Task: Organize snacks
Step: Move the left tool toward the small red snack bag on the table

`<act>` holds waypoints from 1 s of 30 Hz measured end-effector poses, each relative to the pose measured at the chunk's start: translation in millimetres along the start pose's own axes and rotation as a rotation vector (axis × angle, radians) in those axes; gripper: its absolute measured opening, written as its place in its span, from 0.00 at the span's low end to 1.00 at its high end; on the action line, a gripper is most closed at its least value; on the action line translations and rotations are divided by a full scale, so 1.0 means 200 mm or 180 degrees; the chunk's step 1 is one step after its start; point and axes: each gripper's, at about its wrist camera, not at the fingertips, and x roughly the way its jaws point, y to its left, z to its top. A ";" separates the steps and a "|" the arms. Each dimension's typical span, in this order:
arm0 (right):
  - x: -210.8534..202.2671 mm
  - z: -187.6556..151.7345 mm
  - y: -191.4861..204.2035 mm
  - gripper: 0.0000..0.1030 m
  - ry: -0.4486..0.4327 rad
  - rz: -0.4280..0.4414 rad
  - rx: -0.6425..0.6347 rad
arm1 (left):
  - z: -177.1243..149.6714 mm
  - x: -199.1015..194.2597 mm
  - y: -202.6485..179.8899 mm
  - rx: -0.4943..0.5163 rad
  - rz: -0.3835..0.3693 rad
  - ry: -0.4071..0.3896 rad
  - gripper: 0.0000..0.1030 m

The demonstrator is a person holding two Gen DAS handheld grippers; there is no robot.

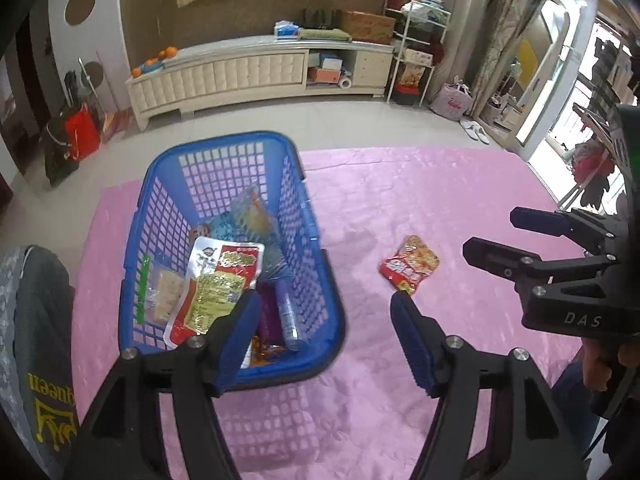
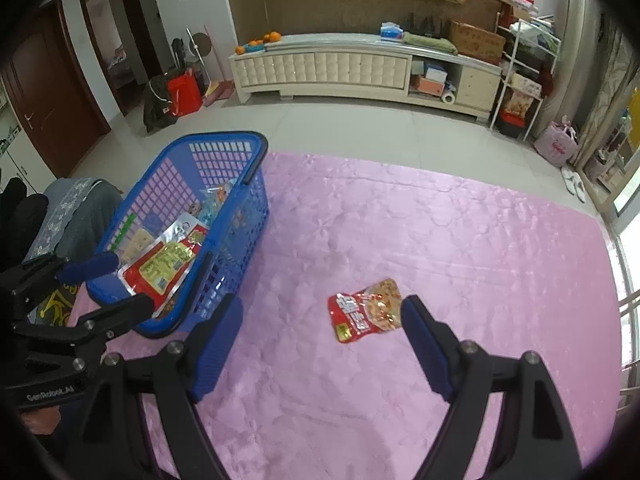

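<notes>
A blue plastic basket (image 1: 328,280) stands on the pink cloth and holds several snack packs, a large red and silver pack (image 1: 216,284) on top. It also shows in the right wrist view (image 2: 256,156). A small red snack packet (image 1: 410,264) lies alone on the cloth right of the basket, also in the right wrist view (image 2: 366,311). My left gripper (image 1: 324,312) is open and empty over the basket's near right rim. My right gripper (image 2: 322,316) is open and empty, with the packet just beyond, near its right finger.
The pink cloth (image 2: 460,240) covers the table. A person's grey sleeve (image 1: 36,320) is at the left. Beyond the table are tiled floor, a cream TV cabinet (image 2: 340,68), bags and a shelf rack (image 2: 524,60).
</notes>
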 end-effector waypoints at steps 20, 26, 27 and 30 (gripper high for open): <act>-0.04 -0.22 -0.42 0.82 0.0218 0.0005 0.0275 | 0.01 0.17 -0.45 0.0447 -0.0130 0.0133 0.74; 0.07 -0.30 -0.53 0.82 0.0307 -0.0003 0.0277 | -0.01 0.38 -0.52 0.0669 -0.0161 0.0329 0.74; 0.11 -0.32 -0.55 0.82 0.0333 -0.0034 0.0259 | -0.01 0.42 -0.53 0.0680 -0.0174 0.0377 0.74; 0.19 -0.36 -0.59 0.82 0.0415 -0.0073 0.0249 | -0.02 0.54 -0.56 0.0763 -0.0182 0.0483 0.74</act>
